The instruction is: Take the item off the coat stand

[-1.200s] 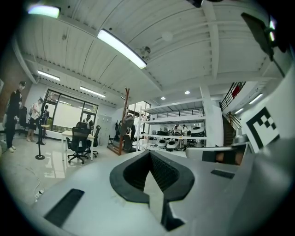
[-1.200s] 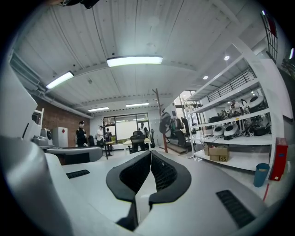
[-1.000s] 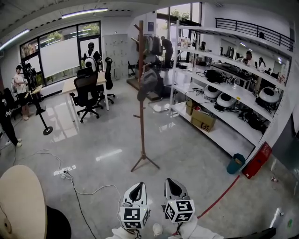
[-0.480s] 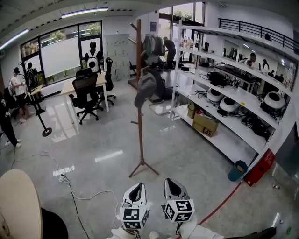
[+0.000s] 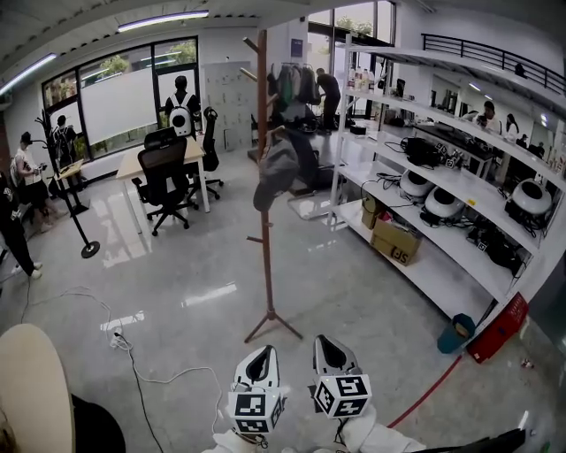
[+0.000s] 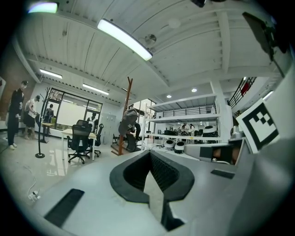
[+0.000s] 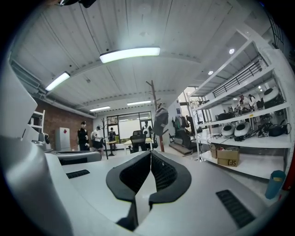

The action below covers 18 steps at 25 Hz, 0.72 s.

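My left tongs (image 5: 259, 356) and right tongs (image 5: 324, 345) are closed and empty, and the item is not yet taken.
In each gripper view my jaws press together with nothing between them. The dark grey item (image 5: 276, 166) hangs high on the wooden coat stand (image 5: 264, 248). The stand is on the glossy floor (image 5: 177, 265), well ahead of both tongs and near the white shelving (image 5: 416, 265) to its right.

Bright: ceiling strip lights (image 5: 162, 21), window (image 5: 115, 106) glare on glossy floor (image 5: 354, 292) — fisheye-bent edges.
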Each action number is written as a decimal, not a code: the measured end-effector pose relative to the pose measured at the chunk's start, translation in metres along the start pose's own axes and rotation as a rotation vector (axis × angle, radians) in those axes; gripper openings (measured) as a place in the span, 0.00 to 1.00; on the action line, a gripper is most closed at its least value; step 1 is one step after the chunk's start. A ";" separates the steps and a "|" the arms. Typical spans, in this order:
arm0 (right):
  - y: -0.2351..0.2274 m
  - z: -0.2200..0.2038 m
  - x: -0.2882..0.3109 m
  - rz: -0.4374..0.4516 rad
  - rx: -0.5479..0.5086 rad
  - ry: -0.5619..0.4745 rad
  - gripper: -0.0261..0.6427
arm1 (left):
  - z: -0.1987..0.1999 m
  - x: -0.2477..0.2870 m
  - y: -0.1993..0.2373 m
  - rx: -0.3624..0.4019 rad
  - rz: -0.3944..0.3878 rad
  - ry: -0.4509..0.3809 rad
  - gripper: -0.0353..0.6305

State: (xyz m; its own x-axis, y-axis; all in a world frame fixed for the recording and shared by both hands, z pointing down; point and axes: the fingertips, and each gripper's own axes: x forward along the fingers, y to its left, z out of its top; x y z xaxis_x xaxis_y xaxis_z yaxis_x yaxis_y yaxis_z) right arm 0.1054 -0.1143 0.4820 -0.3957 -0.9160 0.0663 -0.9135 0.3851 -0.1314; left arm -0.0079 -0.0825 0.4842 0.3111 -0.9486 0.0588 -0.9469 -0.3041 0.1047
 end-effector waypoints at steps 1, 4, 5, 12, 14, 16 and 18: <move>-0.001 -0.001 0.004 0.003 0.004 0.003 0.06 | 0.000 0.004 0.002 0.000 0.003 0.001 0.03; -0.003 0.000 0.016 0.019 0.004 0.008 0.06 | -0.002 0.014 0.007 -0.003 0.016 0.009 0.03; -0.004 0.001 0.019 0.022 0.001 0.007 0.06 | -0.003 0.018 0.009 -0.006 0.019 0.011 0.03; -0.019 -0.007 0.032 -0.007 0.008 0.022 0.06 | -0.002 0.040 0.018 -0.012 0.019 0.006 0.03; -0.024 -0.007 0.037 -0.018 0.011 0.019 0.06 | -0.002 0.050 0.019 -0.007 0.009 0.005 0.03; -0.029 -0.006 0.043 -0.030 0.014 0.014 0.06 | -0.002 0.060 0.020 -0.007 -0.002 0.006 0.03; -0.033 -0.006 0.050 -0.037 0.014 0.012 0.06 | -0.001 0.070 0.022 -0.022 -0.008 0.004 0.03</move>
State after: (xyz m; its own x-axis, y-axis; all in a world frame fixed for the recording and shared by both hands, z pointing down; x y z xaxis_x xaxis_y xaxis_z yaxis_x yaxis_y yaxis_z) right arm 0.1155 -0.1722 0.4954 -0.3624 -0.9283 0.0836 -0.9263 0.3489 -0.1421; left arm -0.0072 -0.1559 0.4915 0.3194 -0.9456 0.0614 -0.9422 -0.3100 0.1268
